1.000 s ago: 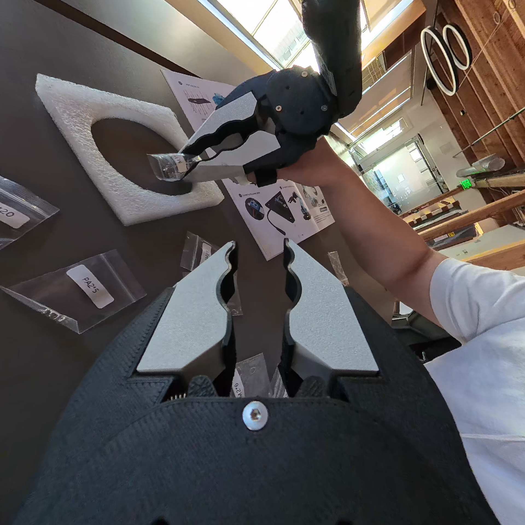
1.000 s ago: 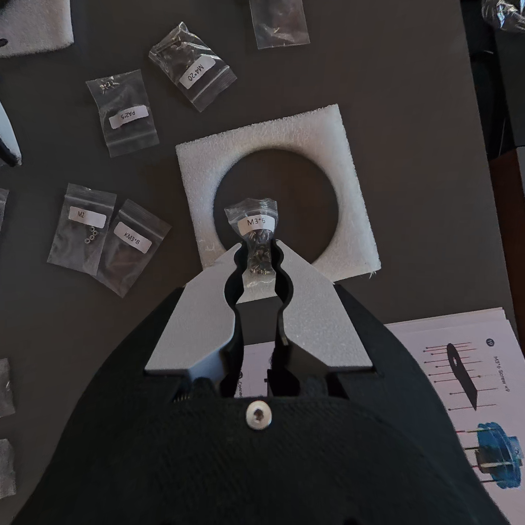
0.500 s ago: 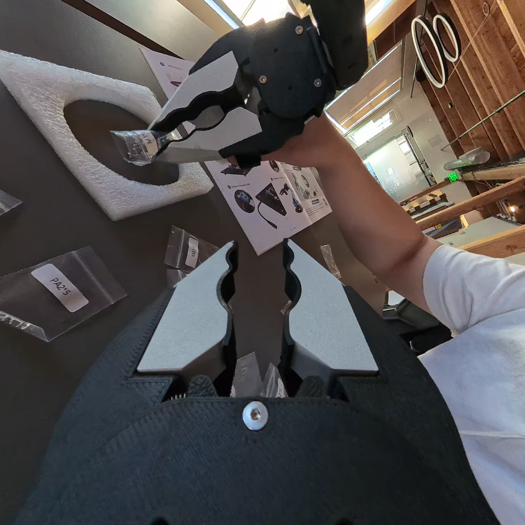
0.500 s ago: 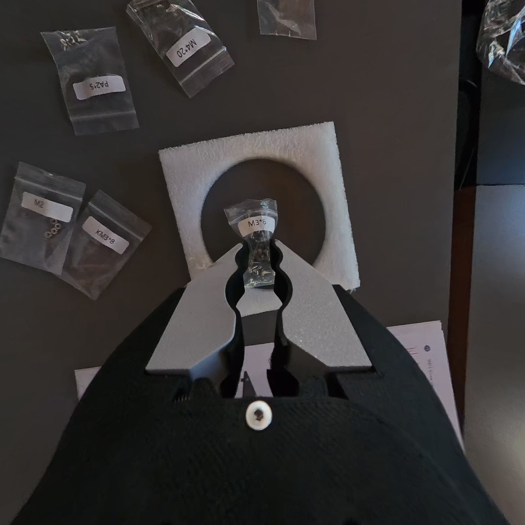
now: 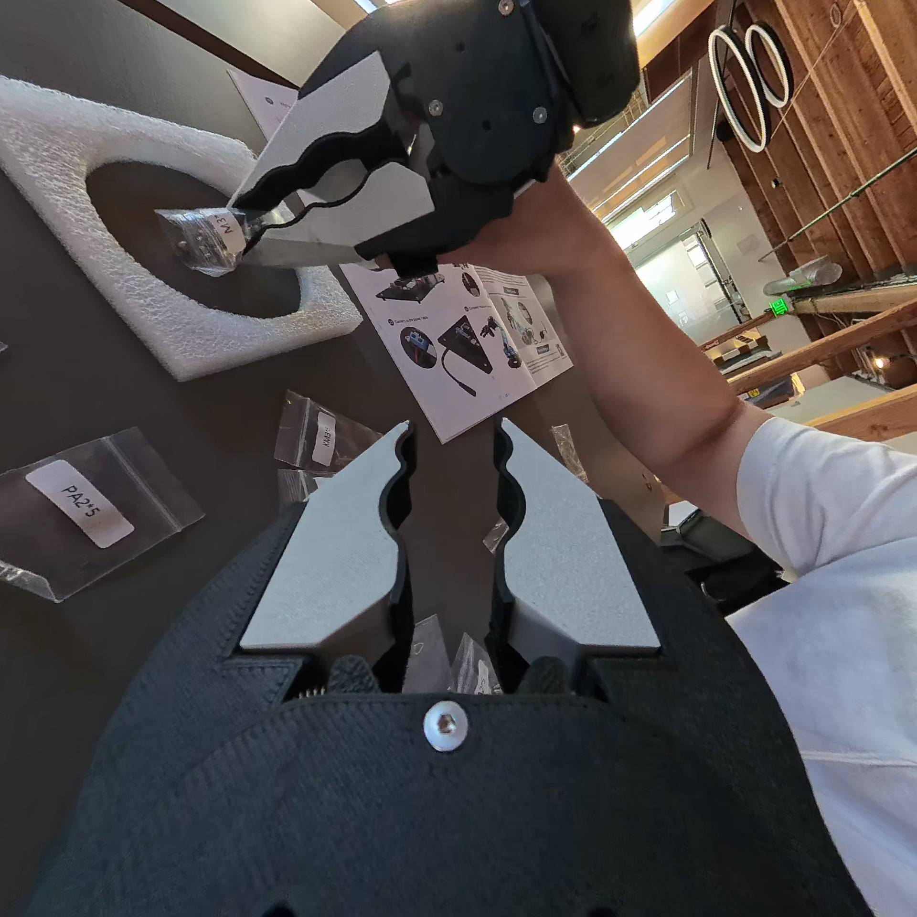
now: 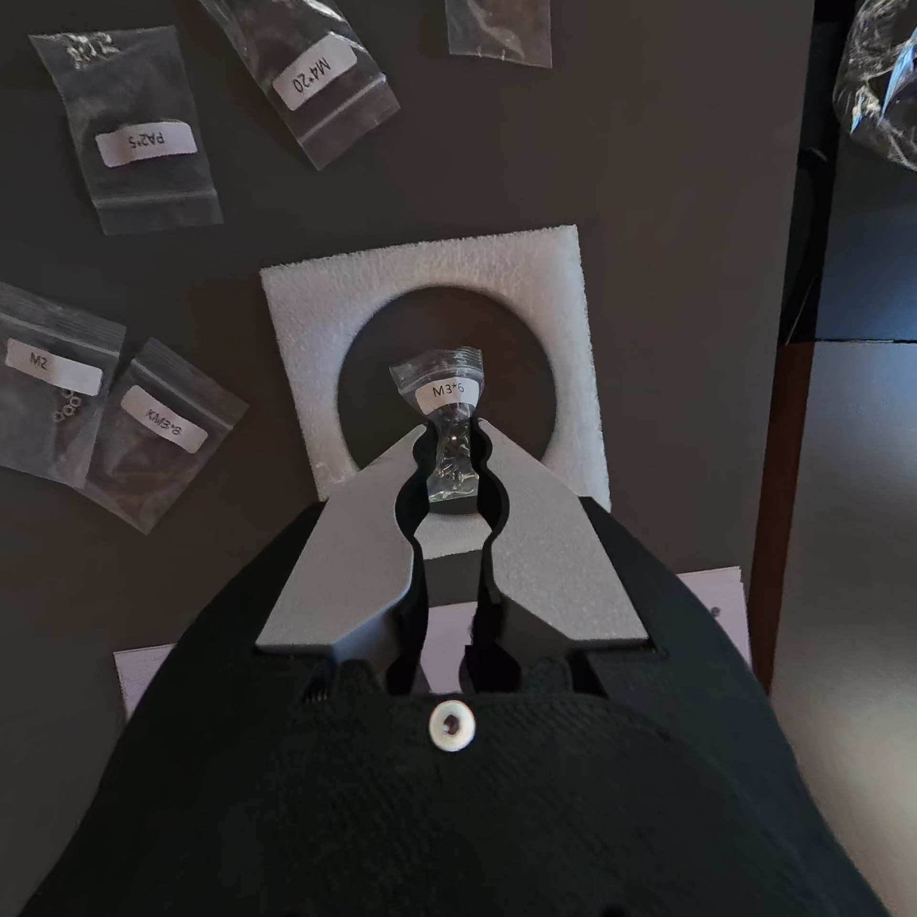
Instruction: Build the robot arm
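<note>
Pinching a small clear bag of screws [image 6: 449, 422] between its fingertips, the right gripper [image 6: 451, 429] points down over the round hole of a white foam square [image 6: 317, 317] that lies on the dark table [image 6: 645, 149]. The bag is squeezed at its middle, and its white-labelled top sticks out beyond the tips. Whether the bag touches the table cannot be told.

The left gripper [image 5: 451, 446] hangs low over the table with its fingers spread and nothing between them. Through the gap show the table and parts of other clear bags [image 5: 426, 655].

The left wrist view shows the right gripper [image 5: 238, 223] from the side, tilted down toward the foam hole, held by a hand [image 5: 526, 233] on a bare forearm [image 5: 645, 357] that runs back to a white sleeve [image 5: 818, 521]. A printed booklet [image 5: 461, 347] lies open just beside the foam, under that hand. Beyond are wooden beams and ring lamps [image 5: 744, 84].

The right wrist view shows, from above, four labelled bags: two overlapping at left [image 6: 54, 387] [image 6: 159, 431], two farther off [image 6: 139, 134] [image 6: 317, 74], and an unlabelled one [image 6: 498, 32] at the top edge.
</note>
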The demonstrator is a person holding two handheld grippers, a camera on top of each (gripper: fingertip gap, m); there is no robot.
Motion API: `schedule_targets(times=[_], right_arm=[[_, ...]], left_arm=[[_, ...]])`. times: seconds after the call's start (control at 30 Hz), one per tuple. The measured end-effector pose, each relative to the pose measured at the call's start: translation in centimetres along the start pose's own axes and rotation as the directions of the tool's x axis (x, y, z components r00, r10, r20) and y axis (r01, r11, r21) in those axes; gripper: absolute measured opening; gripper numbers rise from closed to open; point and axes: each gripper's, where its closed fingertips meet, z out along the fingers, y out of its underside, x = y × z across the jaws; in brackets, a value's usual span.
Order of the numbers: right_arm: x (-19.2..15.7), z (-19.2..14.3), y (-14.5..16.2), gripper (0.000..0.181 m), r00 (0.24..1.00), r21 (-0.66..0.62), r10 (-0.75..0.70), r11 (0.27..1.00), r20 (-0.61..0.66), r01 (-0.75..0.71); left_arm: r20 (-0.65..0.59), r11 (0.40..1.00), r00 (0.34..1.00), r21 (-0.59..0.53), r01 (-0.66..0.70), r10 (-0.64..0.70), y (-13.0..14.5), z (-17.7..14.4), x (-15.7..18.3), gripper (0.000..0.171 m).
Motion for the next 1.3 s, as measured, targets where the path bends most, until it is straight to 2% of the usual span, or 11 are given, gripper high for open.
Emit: schedule_targets(times=[0.43,0.57,0.67,0.73,0.83,0.93,1.0,1.1,1.2,1.3], right_arm=[[0.9,0.2,1.1,0.012,0.999,-0.089,-0.030,0.996,-0.019,0.029],[0.5,0.0,0.6,0.011,0.998,-0.088,-0.064,0.994,-0.022,0.062],[0.4,0.0,0.9,0.011,1.000,-0.103,-0.030,0.994,-0.005,0.030],[0.3,-0.1,0.7,0.011,0.997,-0.100,-0.079,0.992,-0.025,0.076],[0.7,-0.1,1.2,0.011,0.999,-0.128,-0.041,0.991,-0.027,0.037],[0.2,-0.4,0.6,0.010,0.995,-0.112,-0.097,0.989,-0.034,0.093],[0.6,-0.2,1.2,0.010,0.998,-0.141,-0.053,0.989,-0.027,0.049],[0.3,-0.4,0.7,0.010,0.994,-0.122,-0.098,0.988,-0.037,0.093],[0.7,-0.2,1.4,0.010,0.997,-0.160,-0.065,0.985,-0.037,0.058],[0.6,-0.3,1.1,0.009,0.993,-0.150,-0.111,0.983,-0.048,0.103]], left_arm=[[-0.003,1.000,1.000,-0.007,0.006,-0.006,0.1,0.1,0.0,0.029],[-0.004,1.000,1.000,-0.005,0.006,-0.006,0.1,0.1,0.0,0.029],[-0.005,1.000,1.000,-0.004,0.004,-0.004,0.1,0.1,0.0,0.029],[-0.006,1.000,1.000,-0.004,0.003,-0.003,0.1,0.0,0.1,0.029],[-0.008,1.000,1.000,-0.003,0.002,-0.002,0.1,0.1,0.2,0.029],[-0.011,1.000,1.000,-0.006,-0.001,0.001,0.1,0.1,0.3,0.029],[-0.011,1.000,1.000,-0.007,-0.003,0.003,0.2,0.2,0.3,0.029],[-0.015,1.000,1.000,-0.015,-0.002,0.002,0.3,0.3,0.4,0.029],[-0.017,1.000,1.000,-0.013,-0.001,0.001,0.3,0.3,0.5,0.029],[-0.021,1.000,1.000,-0.012,-0.001,0.001,0.3,0.2,0.6,0.029]])
